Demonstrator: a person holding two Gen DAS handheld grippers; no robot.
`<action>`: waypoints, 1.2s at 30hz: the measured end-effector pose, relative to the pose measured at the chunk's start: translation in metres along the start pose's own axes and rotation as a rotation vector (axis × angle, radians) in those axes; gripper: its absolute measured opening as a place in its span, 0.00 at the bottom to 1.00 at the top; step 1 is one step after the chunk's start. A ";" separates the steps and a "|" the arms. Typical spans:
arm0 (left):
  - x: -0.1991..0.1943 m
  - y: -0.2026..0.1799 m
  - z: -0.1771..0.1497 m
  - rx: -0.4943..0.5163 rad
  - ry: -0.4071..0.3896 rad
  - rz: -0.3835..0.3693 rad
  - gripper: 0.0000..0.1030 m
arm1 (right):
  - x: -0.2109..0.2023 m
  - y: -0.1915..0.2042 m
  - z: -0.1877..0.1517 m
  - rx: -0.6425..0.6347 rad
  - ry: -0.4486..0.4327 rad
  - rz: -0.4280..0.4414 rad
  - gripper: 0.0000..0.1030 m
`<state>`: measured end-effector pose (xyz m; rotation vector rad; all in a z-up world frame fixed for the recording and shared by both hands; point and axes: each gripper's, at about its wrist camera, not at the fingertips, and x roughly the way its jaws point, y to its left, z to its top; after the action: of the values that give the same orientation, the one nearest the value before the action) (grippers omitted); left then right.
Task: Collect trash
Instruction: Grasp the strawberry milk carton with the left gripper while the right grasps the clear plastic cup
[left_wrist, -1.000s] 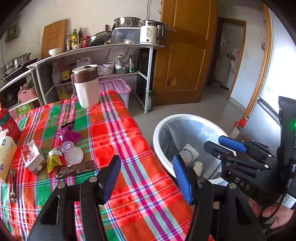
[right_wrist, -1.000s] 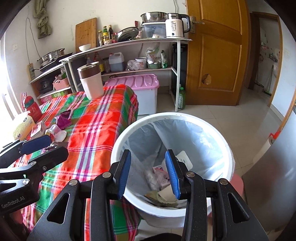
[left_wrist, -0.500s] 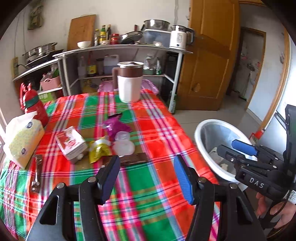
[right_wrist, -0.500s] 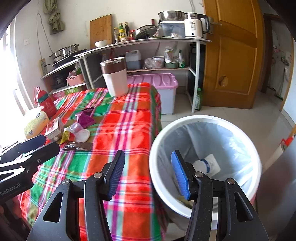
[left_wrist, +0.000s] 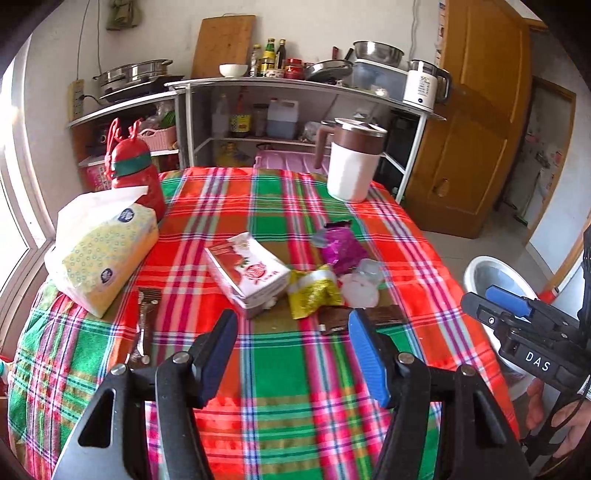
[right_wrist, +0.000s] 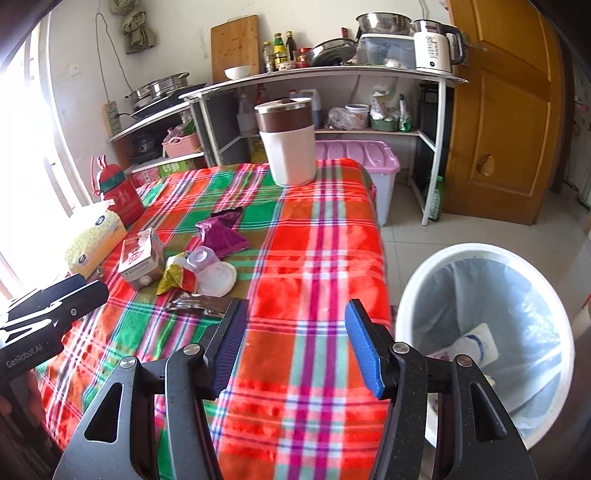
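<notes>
**Back From the Bin, Over to the Table**

Turned away from the bin a moment ago. Both tongs hung over the white bin (right_wrist: 480, 248) then; now aimed down at the table with the checked cloth (left_wrist: 280, 369). Bin off to the right side now, beside the table, with a thin clear bag inside and some trash already at the bottom.

Left tongs (left_wrist: 291, 321): about half open, opening a bit more, nothing between the blue pads. Right tongs (right_wrist: 295, 310): also about half open and opening wider, nothing held.

Looks like one drop done and time to fetch more.

Trash waiting in a little heap in the middle of the cloth, just past the left tongs:
- red and white carton (left_wrist: 247, 273), boxy, lying on its side
- yellow wrapper (left_wrist: 314, 291), shiny and crinkled, touching the carton
- purple wrapper (left_wrist: 341, 247), shiny, crumpled
- clear plastic cup (left_wrist: 360, 284), tipped over, soft-looking and thin
- brown wrapper (left_wrist: 384, 316), flat and long, nearest the tongs

Probably easiest to pinch first: the flat brown one, being closest. Thin and slippery, so likely to need a low, careful pinch.

Not trash, by the look of it: tissue pack (left_wrist: 103, 254), red bottle (left_wrist: 136, 173), tall jug (left_wrist: 351, 166).
</notes>
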<state>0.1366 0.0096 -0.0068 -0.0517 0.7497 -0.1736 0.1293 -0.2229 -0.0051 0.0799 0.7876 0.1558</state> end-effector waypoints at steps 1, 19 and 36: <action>0.002 0.005 0.001 -0.009 0.006 0.006 0.63 | 0.004 0.004 0.001 -0.004 0.005 0.007 0.55; 0.035 0.041 0.022 -0.072 0.046 0.003 0.67 | 0.071 0.057 0.026 -0.119 0.077 0.092 0.55; 0.083 0.038 0.042 -0.135 0.118 0.022 0.74 | 0.097 0.060 0.035 -0.094 0.100 0.100 0.53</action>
<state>0.2300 0.0319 -0.0355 -0.1626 0.8788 -0.1059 0.2152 -0.1480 -0.0404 0.0230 0.8750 0.2929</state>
